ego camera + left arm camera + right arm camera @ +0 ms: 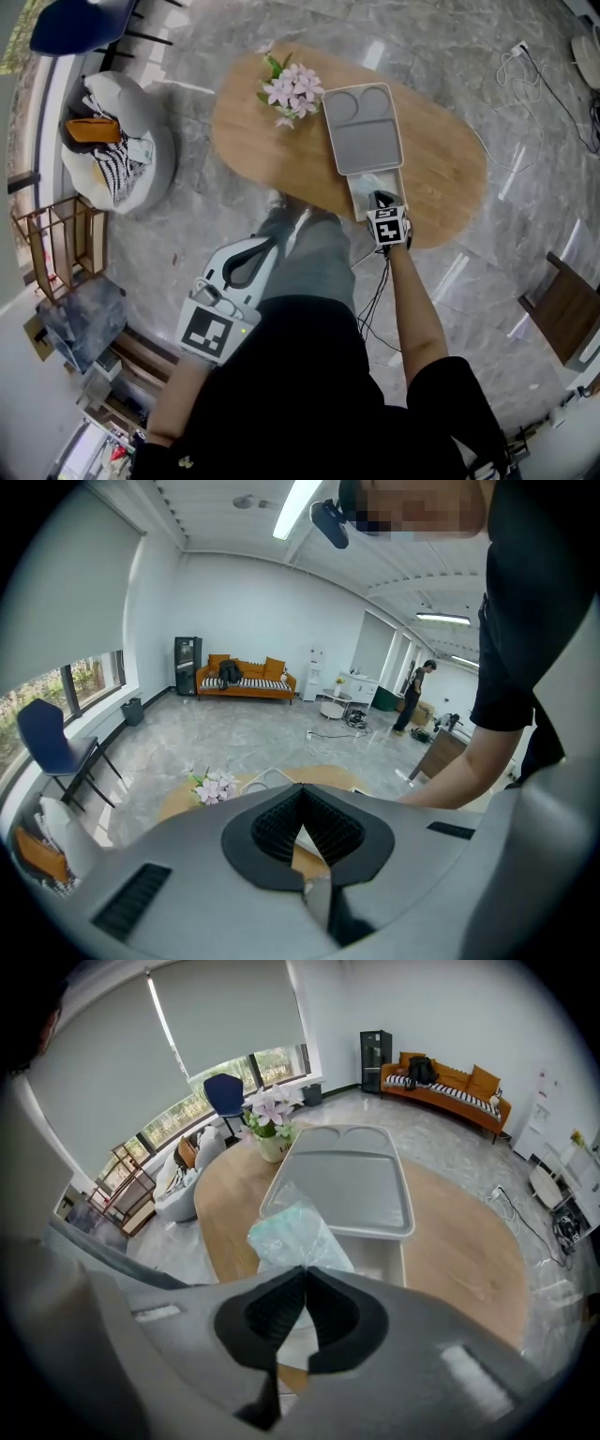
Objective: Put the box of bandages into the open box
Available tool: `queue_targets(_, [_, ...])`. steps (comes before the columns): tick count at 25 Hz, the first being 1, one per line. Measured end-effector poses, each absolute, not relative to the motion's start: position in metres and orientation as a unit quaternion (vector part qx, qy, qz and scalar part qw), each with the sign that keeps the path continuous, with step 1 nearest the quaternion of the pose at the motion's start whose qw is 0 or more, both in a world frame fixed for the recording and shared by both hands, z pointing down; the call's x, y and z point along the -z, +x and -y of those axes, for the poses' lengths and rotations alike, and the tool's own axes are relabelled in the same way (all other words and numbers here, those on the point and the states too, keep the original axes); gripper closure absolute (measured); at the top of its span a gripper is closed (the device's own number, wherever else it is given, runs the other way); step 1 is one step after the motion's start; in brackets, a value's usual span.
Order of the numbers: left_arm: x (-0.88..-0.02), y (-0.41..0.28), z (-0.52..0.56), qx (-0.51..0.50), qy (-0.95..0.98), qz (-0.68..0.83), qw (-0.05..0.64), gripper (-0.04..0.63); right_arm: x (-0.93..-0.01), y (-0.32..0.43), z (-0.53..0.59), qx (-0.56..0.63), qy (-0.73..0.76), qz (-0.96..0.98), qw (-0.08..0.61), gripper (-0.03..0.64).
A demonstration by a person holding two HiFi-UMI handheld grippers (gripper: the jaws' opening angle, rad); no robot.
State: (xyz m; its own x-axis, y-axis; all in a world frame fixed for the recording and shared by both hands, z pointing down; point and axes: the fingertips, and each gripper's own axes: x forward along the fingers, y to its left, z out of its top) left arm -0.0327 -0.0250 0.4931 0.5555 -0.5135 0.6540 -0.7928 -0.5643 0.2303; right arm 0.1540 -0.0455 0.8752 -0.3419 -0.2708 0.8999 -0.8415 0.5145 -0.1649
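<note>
The bandages are a clear plastic packet with pale teal contents (291, 1237). My right gripper (305, 1271) is shut on its near edge and holds it over the base of the open grey box (386, 1262). The box's lid (347, 1185) lies flat behind the base, inside up. In the head view the right gripper (378, 199) is at the box base (361, 187), near the table's front edge, with the lid (364, 131) beyond it. My left gripper (267, 246) hangs low beside the person's leg, off the table, its jaws together with nothing between them (302, 789).
The box sits on an oval wooden table (253, 141) with a vase of pink flowers (292, 91) at its far left. A round seat with cushions (117, 141) stands to the left, and a cable (525, 66) lies on the marble floor to the right.
</note>
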Motion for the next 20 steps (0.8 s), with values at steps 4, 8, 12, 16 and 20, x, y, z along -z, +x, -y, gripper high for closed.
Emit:
queue_targets(4, [-0.503,-0.042,0.026,-0.279,0.837,0.392,0.261,0.584,-0.904,0.153,0.047,-0.323,0.352,0.746,0.465,0.615])
queue_targets(8, [-0.511,-0.054,0.027,-0.289,0.825,0.403,0.270,0.584,-0.926,0.151,0.043,-0.341,0.339,0.730,0.486,0.614])
queue_targets(12, [-0.516,-0.058,0.025,-0.293,0.820,0.407,0.277,0.584,-0.941,0.150,0.046,-0.334,0.326,0.728,0.502,0.609])
queue_targets(16, [-0.519,-0.057,0.025,-0.292,0.817,0.410,0.281,0.584,-0.952,0.148,0.046,-0.332,0.314,0.727,0.512,0.603])
queue_targets(20, [-0.519,-0.057,0.025,-0.286,0.816,0.413,0.286,0.584,-0.952,0.145,0.051,-0.333,0.313,0.730,0.508,0.584])
